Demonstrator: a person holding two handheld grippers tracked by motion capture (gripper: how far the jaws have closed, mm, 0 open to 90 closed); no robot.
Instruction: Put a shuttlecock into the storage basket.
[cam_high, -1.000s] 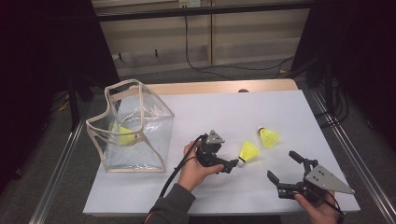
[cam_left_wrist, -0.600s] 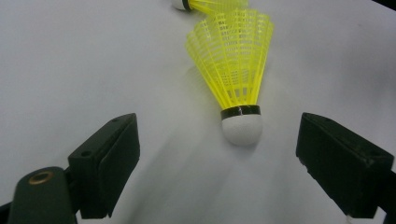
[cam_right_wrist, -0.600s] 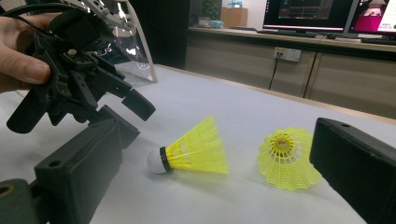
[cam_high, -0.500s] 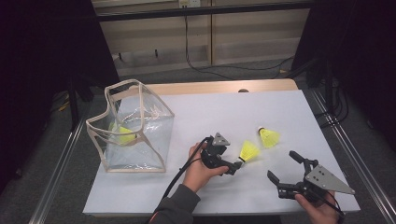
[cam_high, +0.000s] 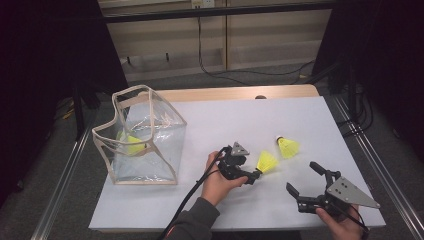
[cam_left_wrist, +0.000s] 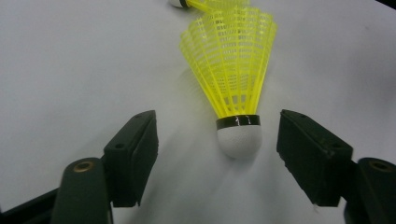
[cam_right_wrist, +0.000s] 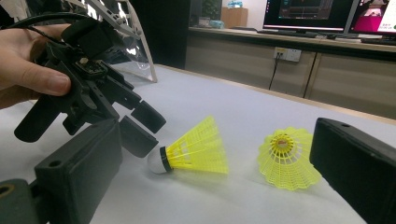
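A yellow shuttlecock (cam_high: 267, 162) lies on its side on the white table (cam_high: 240, 120), white cork toward my left gripper (cam_high: 251, 176). In the left gripper view the cork (cam_left_wrist: 239, 140) sits between the jaws with a gap on each side. The left gripper (cam_left_wrist: 219, 137) is open, and its jaws have just been closing around the cork without touching it. A second yellow shuttlecock (cam_high: 288, 147) stands a little beyond. My right gripper (cam_high: 302, 176) rests open near the front right edge, aimed at both shuttlecocks (cam_right_wrist: 201, 149) (cam_right_wrist: 285, 158) and the left gripper (cam_right_wrist: 140, 126).
A clear plastic bag with a beige rim (cam_high: 142, 142) stands open at the left of the table, holding another yellow shuttlecock (cam_high: 131, 145). The left gripper's black cable (cam_high: 192, 195) trails toward the front edge. Metal rails (cam_high: 65, 185) run along both sides of the table.
The left gripper has edged right until its jaws bracket the near shuttlecock's cork. The right gripper and both shuttlecocks have stayed put.
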